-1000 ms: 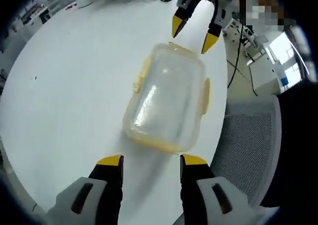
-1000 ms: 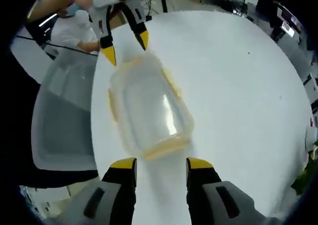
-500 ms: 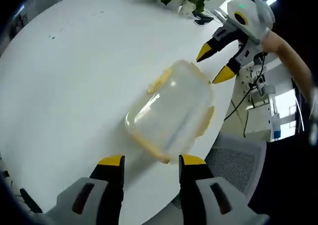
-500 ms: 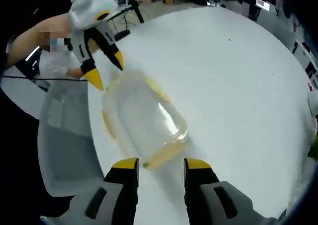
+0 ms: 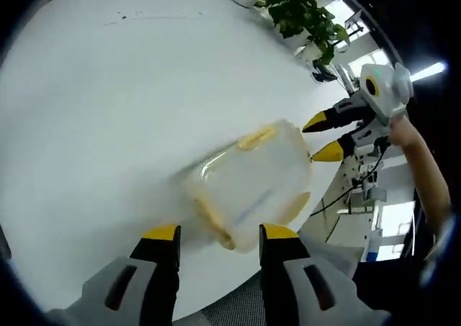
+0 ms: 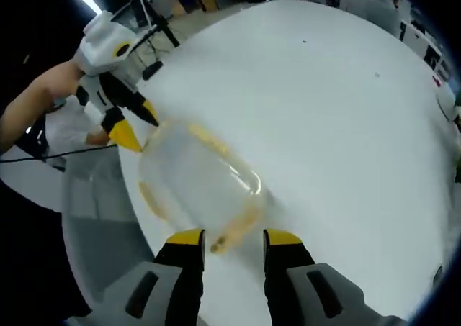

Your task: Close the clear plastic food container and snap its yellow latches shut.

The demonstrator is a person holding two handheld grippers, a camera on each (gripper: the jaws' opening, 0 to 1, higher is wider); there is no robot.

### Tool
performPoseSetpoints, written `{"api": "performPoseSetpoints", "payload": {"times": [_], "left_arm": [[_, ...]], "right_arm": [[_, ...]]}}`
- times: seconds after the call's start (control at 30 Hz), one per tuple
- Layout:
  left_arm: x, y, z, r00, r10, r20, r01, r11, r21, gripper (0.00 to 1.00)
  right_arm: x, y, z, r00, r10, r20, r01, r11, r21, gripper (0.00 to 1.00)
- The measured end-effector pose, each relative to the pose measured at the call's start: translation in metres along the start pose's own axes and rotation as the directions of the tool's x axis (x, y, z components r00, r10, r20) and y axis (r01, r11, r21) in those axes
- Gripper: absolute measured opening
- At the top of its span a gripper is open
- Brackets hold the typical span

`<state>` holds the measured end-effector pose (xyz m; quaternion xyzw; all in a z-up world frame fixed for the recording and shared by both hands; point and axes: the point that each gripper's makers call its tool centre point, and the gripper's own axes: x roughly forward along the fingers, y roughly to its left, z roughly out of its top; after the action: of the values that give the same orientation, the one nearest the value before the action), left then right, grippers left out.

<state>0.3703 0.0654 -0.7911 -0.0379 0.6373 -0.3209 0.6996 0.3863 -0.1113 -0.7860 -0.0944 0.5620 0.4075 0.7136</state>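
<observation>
A clear plastic container (image 5: 252, 186) with its lid on lies on the white round table (image 5: 108, 110), close to the table's edge. Yellow latches (image 5: 256, 135) show along its sides. In the left gripper view, my left gripper (image 5: 220, 232) is open, its jaw tips on either side of the container's near end. My right gripper (image 5: 324, 137) points at the far corner from the right, open. In the right gripper view, the container (image 6: 194, 186) looks blurred. Its near yellow end reaches between the open jaws of my right gripper (image 6: 234, 237). The left gripper (image 6: 137, 124) stands open at the far end.
A potted plant (image 5: 302, 13) and small items stand at the table's far edge. A grey mesh chair (image 6: 94, 218) sits just past the table edge (image 6: 133, 204) beside the container. A person's forearm (image 5: 425, 182) holds the right gripper, another forearm (image 6: 36, 106) the left.
Both views have rolled and swung. The container's near end now lies closer to each view's own jaws, and the opposite gripper sits at the far corner instead of straddling the far end.
</observation>
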Motion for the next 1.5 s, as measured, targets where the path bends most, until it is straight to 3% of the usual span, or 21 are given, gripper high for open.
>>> {"api": "performPoseSetpoints", "payload": {"times": [0.17, 0.33, 0.57, 0.67, 0.83, 0.9, 1.37, 1.5], "left_arm": [[0.002, -0.005, 0.002, 0.999, -0.020, 0.040, 0.023, 0.997, -0.067, 0.42], [0.006, 0.000, -0.003, 1.000, -0.006, 0.024, 0.008, 0.997, -0.083, 0.42], [0.010, -0.005, -0.002, 0.999, -0.028, 0.034, 0.032, 0.991, -0.126, 0.40], [0.013, -0.004, -0.003, 0.999, -0.028, 0.027, 0.031, 0.991, -0.129, 0.36], [0.016, -0.007, -0.003, 0.997, -0.062, 0.043, 0.068, 0.981, -0.181, 0.35], [0.017, -0.013, -0.003, 0.994, -0.097, 0.046, 0.105, 0.972, -0.212, 0.30], [0.019, -0.013, -0.005, 0.996, -0.085, 0.012, 0.085, 0.971, -0.223, 0.27], [0.018, -0.016, -0.007, 0.997, -0.082, 0.007, 0.082, 0.968, -0.236, 0.27]], "right_arm": [[0.000, 0.001, 0.004, 0.999, 0.018, 0.039, -0.021, 0.996, 0.086, 0.31], [0.002, 0.004, 0.007, 0.997, 0.033, 0.063, -0.041, 0.989, 0.140, 0.31], [0.010, 0.005, 0.008, 0.997, 0.023, 0.070, -0.033, 0.990, 0.136, 0.29], [0.012, 0.005, 0.002, 0.999, 0.021, 0.044, -0.027, 0.990, 0.136, 0.28], [0.013, 0.004, 0.004, 0.997, 0.034, 0.065, -0.045, 0.984, 0.172, 0.28], [0.013, 0.005, 0.004, 0.997, 0.038, 0.064, -0.050, 0.982, 0.182, 0.27], [0.015, 0.007, 0.003, 0.999, 0.017, 0.028, -0.022, 0.979, 0.202, 0.22], [0.012, 0.004, 0.002, 0.999, 0.012, 0.034, -0.021, 0.968, 0.252, 0.18]]}}
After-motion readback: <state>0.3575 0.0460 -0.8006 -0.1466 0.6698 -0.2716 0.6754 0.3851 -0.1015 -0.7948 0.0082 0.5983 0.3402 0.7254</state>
